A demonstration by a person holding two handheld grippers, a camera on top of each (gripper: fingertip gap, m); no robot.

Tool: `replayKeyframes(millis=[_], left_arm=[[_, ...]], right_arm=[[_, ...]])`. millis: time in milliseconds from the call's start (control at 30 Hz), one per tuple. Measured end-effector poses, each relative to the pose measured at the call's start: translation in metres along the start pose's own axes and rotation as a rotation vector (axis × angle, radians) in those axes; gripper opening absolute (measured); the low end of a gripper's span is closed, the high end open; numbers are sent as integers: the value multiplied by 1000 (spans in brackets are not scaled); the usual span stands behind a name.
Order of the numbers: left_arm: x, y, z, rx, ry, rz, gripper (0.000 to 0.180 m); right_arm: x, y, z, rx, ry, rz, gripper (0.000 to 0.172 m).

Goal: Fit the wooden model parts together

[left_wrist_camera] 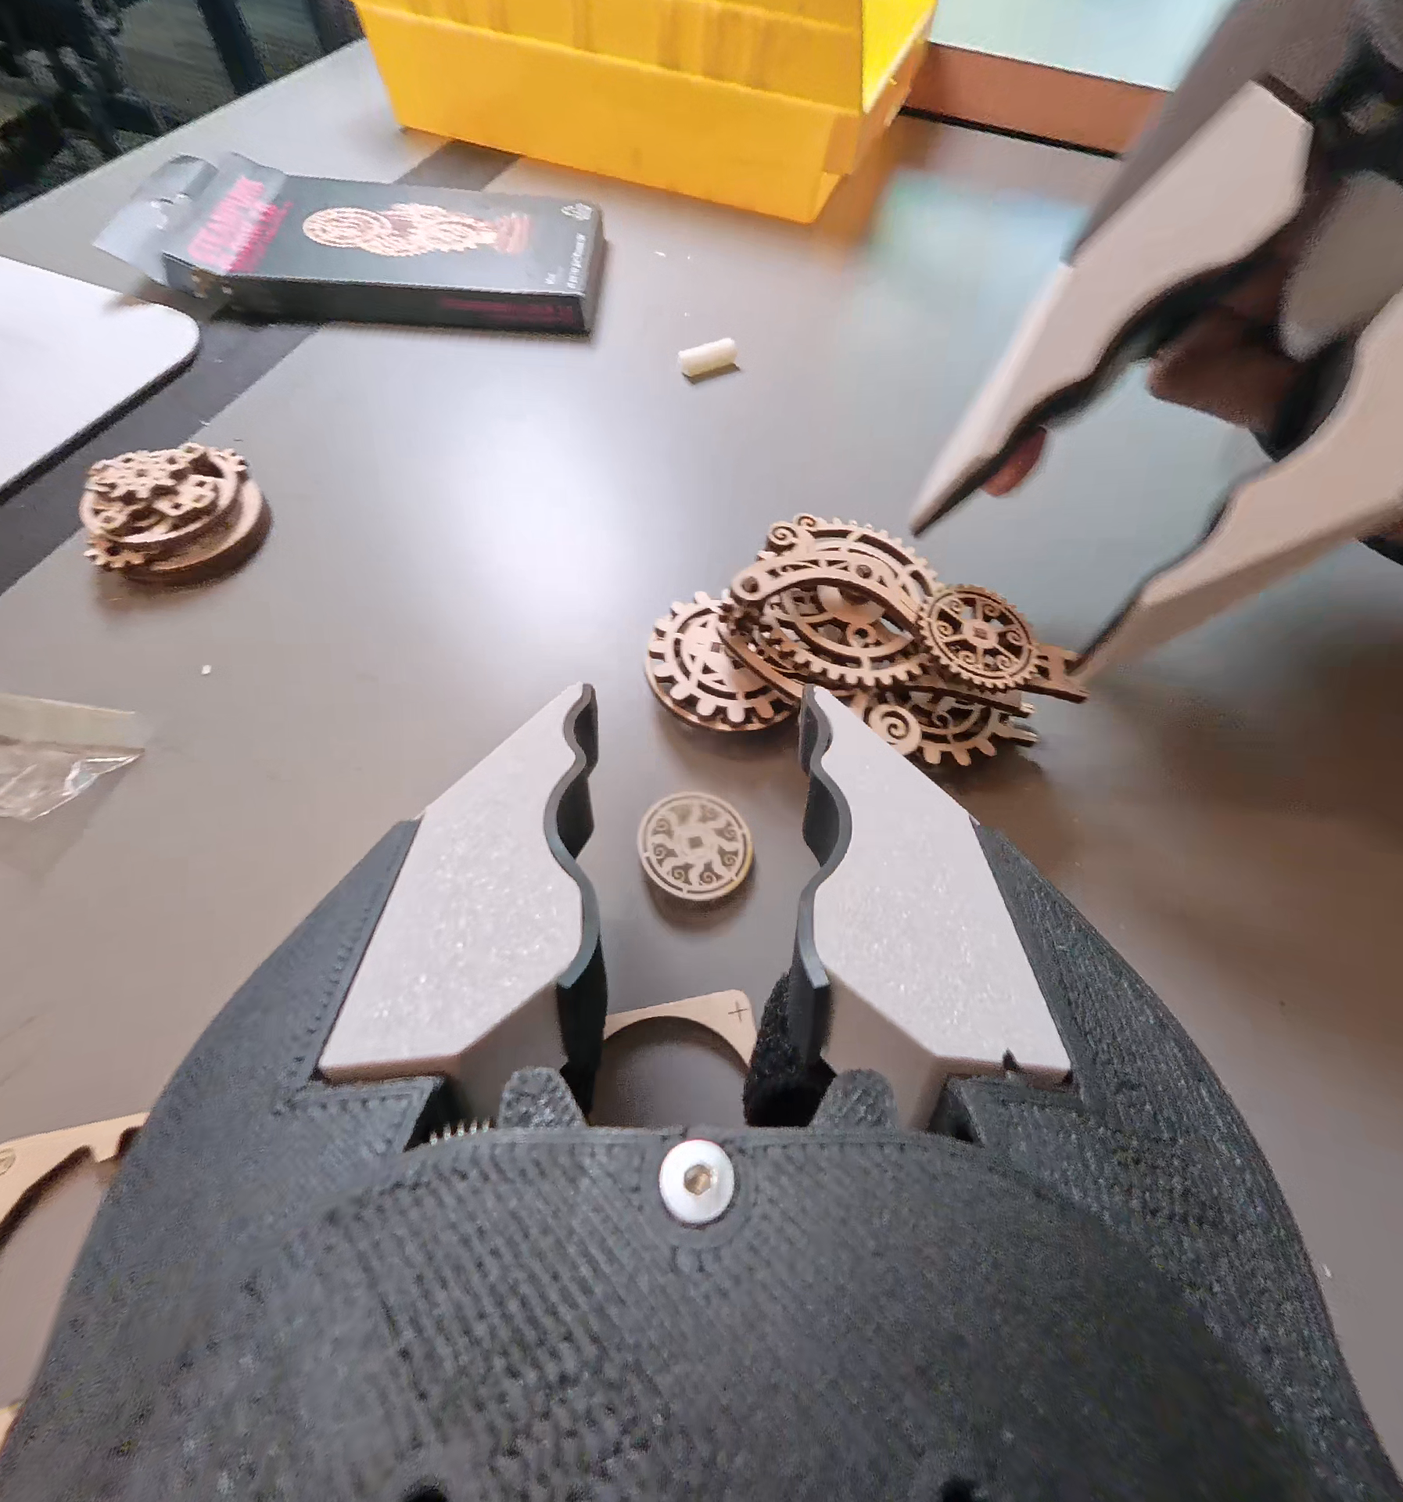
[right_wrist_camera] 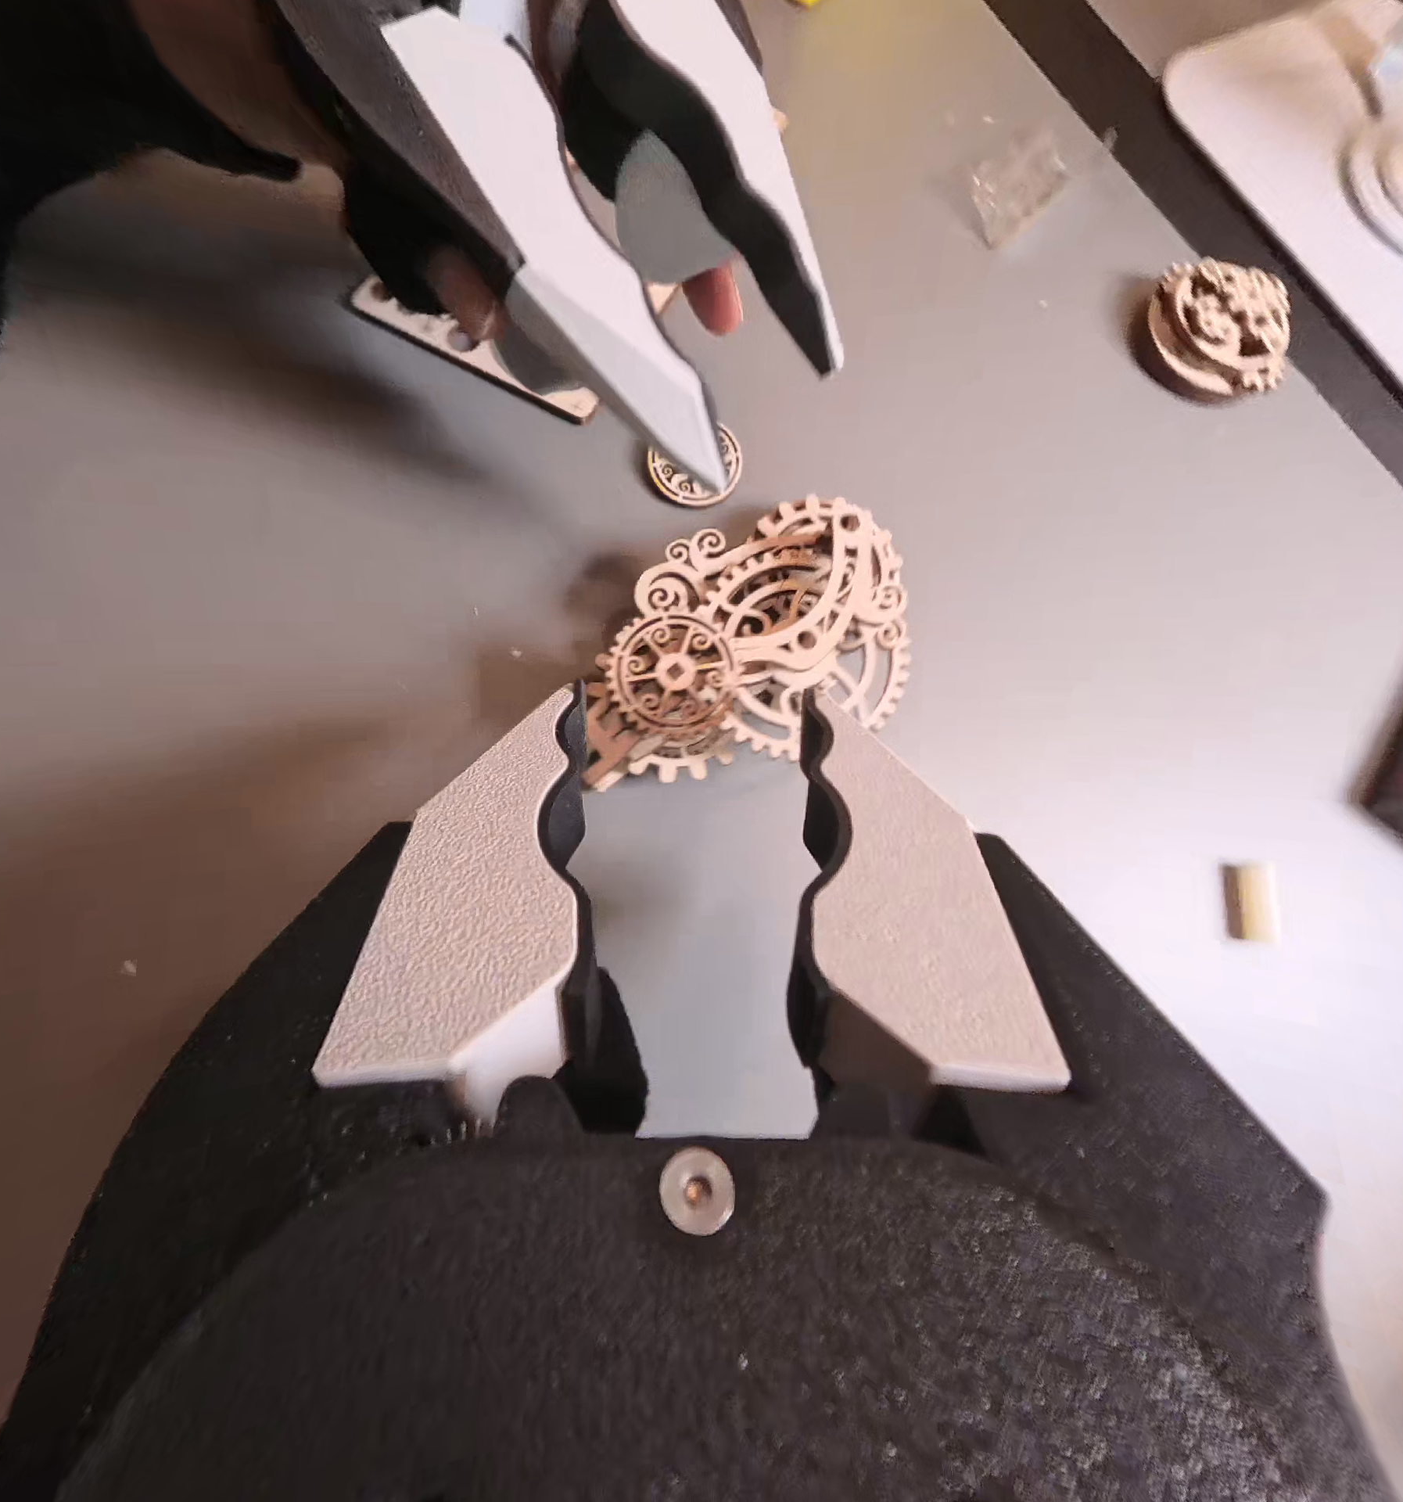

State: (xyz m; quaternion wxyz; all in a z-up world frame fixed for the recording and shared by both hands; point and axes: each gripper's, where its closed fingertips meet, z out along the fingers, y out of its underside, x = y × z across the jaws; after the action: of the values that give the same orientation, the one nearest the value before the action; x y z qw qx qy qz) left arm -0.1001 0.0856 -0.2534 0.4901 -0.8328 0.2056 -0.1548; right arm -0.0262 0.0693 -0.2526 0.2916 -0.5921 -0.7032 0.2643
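Left wrist view: left gripper (left_wrist_camera: 698, 715), jaws apart and empty, over small engraved disc (left_wrist_camera: 697, 845) on table (left_wrist_camera: 438, 504); gear assembly (left_wrist_camera: 861, 642) just beyond. Right wrist view: right gripper (right_wrist_camera: 694, 723), jaws apart, at gear assembly (right_wrist_camera: 763, 642). Light, thin, likely brittle fretwork; grip solid rims.

Grey surface (left_wrist_camera: 438, 528): gear assembly (left_wrist_camera: 853, 634) mid; small disc (left_wrist_camera: 697, 845) just beside it, black box (left_wrist_camera: 389, 252) and yellow box (left_wrist_camera: 641, 97) far beyond it.

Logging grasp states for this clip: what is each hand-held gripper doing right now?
Left hand-held gripper: open, holding nothing; small wooden disc lies loose on the table below.
Right hand-held gripper: open, holding nothing, at the gear model.
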Motion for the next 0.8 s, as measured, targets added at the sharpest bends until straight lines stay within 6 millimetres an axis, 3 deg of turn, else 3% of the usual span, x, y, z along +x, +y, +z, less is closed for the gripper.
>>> replayKeyframes(millis=[100,233,367,533,667,800], left_arm=[[-13,-2,-2,23,-59,-21,47],[-18,-9,-6,64,-84,-49,44],[-22,-12,-8,81,-115,-29,43],[-22,-3,-2,32,-118,11,43],[-19,-1,0,20,-106,24,43],[-15,-3,0,32,-65,15,46]], right_arm=[[-11,6,2,-17,125,91,50],[4,19,2,-41,255,104,24],[23,22,-6,40,201,226,21],[17,22,4,67,98,210,40],[25,22,12,47,155,123,21],[26,17,8,110,4,264,18]])
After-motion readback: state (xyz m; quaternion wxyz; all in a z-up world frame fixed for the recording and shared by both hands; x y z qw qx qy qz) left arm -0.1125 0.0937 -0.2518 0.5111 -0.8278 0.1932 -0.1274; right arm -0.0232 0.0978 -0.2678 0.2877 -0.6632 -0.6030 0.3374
